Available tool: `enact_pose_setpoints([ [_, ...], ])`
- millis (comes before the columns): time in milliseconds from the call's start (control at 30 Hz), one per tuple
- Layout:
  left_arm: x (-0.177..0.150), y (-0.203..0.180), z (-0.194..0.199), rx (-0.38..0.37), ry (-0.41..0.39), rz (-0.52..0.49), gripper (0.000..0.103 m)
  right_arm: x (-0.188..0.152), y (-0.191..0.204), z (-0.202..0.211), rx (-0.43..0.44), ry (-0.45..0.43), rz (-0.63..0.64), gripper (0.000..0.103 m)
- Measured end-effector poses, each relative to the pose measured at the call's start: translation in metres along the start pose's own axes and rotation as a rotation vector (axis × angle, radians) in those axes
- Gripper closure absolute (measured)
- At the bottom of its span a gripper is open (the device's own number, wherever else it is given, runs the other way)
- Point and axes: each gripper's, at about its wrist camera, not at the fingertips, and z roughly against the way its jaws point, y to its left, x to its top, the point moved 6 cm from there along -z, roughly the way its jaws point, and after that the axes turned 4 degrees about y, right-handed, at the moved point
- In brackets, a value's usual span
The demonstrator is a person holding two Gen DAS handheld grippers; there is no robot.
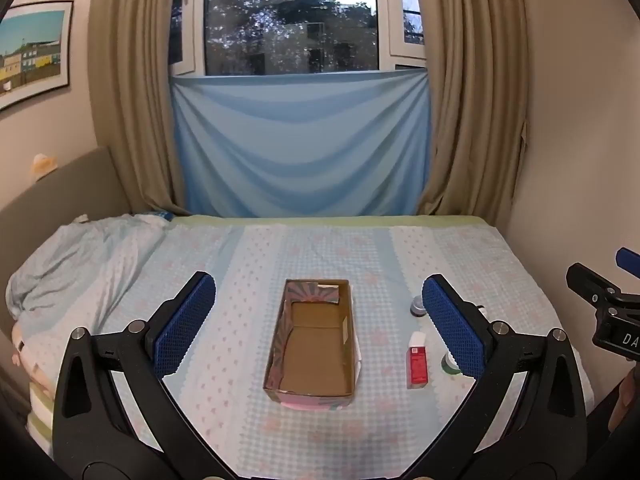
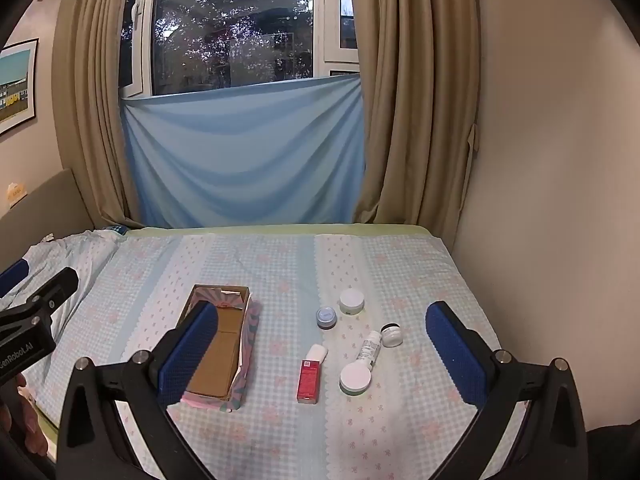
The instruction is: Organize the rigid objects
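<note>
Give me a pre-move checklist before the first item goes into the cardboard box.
1. Cardboard box open and empty: ok.
2. Left gripper open, holding nothing: ok.
3. Right gripper open, holding nothing: ok.
4. Red bottle lying flat, clear of the box: ok.
5. White tube free of neighbours: not ok, its ends lie close against the white-lidded jar and the small black-rimmed jar.
6. Blue-lidded jar and white round jar lids tight: cannot tell.
</note>
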Motion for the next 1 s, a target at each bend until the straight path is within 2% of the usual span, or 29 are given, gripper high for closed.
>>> enact_pose_setpoints([
  [1000,0.0020,-0.0006,-0.0009,-0.005,-0.005,-0.015,0.001,-0.0027,0.0012,-0.0005,-0.007,0.009,-0.017,0.000],
])
